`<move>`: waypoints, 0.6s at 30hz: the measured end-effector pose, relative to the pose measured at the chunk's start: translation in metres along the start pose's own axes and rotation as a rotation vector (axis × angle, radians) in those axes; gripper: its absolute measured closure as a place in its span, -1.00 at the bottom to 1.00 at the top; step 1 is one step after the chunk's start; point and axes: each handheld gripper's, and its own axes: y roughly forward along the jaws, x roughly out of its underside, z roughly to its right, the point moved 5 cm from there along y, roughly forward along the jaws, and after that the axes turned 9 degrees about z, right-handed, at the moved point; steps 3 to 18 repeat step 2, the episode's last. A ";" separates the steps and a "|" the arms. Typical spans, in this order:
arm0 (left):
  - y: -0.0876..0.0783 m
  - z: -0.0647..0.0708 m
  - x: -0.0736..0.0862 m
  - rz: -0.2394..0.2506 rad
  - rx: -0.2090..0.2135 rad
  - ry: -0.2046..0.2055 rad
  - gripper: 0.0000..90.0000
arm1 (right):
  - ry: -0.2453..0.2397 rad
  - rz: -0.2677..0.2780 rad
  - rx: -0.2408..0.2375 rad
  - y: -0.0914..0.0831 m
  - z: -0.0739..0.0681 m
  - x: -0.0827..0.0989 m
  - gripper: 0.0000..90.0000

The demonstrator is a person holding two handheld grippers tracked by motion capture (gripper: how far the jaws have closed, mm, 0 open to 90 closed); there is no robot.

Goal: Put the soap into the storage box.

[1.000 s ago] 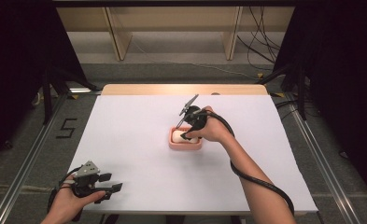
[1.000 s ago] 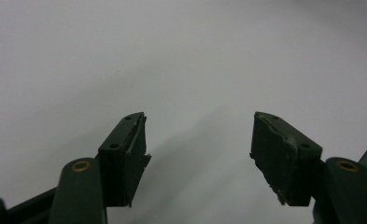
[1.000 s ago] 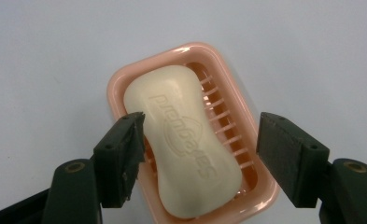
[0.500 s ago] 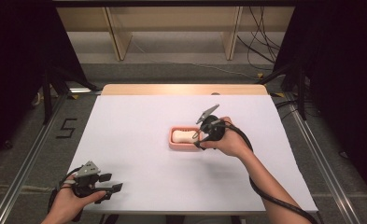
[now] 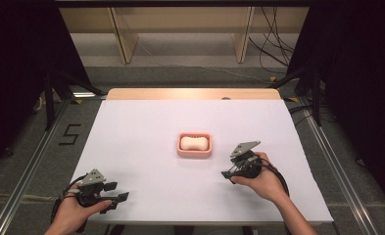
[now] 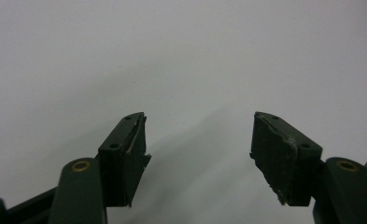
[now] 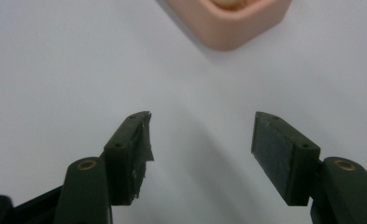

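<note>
Two claws rest apart on the bench (image 5: 146,122): left claw (image 5: 117,192) spread, empty; right claw (image 5: 228,173) spread, just been closing, empty, near the soap dish (image 5: 195,152).

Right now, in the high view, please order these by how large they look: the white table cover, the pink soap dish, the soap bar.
1. White table cover, by far the largest.
2. Pink soap dish.
3. Soap bar, lying inside the dish, so smaller.

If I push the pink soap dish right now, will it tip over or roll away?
Probably neither. The pink soap dish looks low and wide with a flat base, so it would likely slide on the smooth white table. The pale soap bar lies loose inside and might shift a little.
</note>
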 end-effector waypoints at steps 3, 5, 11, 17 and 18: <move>0.000 0.000 0.000 0.003 0.001 0.007 -0.22 | 0.000 -0.019 -0.007 -0.001 0.000 0.003 -0.15; 0.000 0.000 0.000 0.003 0.001 0.007 -0.22 | 0.000 -0.019 -0.007 -0.001 0.000 0.003 -0.15; 0.000 0.000 0.000 0.003 0.001 0.007 -0.22 | 0.000 -0.019 -0.007 -0.001 0.000 0.003 -0.15; 0.000 0.000 0.000 0.003 0.001 0.007 -0.22 | 0.000 -0.019 -0.007 -0.001 0.000 0.003 -0.15; 0.000 0.000 0.000 0.003 0.001 0.007 -0.22 | 0.000 -0.019 -0.007 -0.001 0.000 0.003 -0.15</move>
